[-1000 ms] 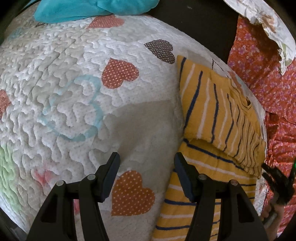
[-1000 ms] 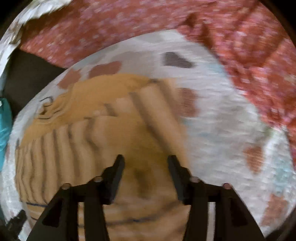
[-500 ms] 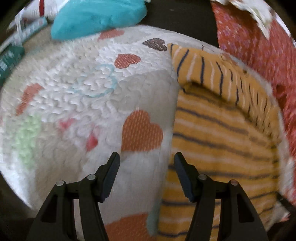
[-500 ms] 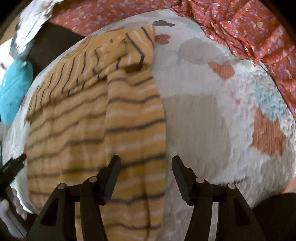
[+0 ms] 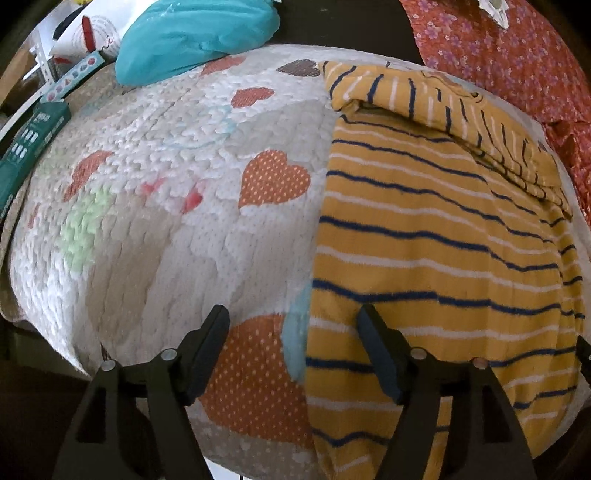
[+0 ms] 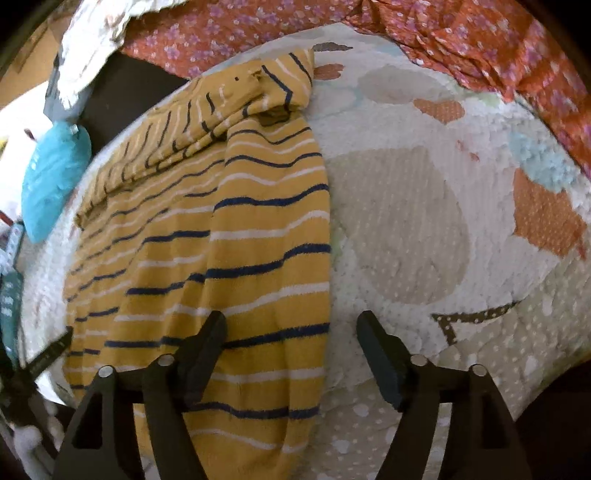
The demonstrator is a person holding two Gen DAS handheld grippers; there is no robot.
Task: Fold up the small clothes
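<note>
Lying folded on quilt: striped garment.

I work over a white quilt with hearts; a red floral cloth and teal cushion lie beyond.

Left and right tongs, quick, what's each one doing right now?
Left tongs: open, empty, over the yellow striped knit garment.
Right tongs: open, empty.
</note>
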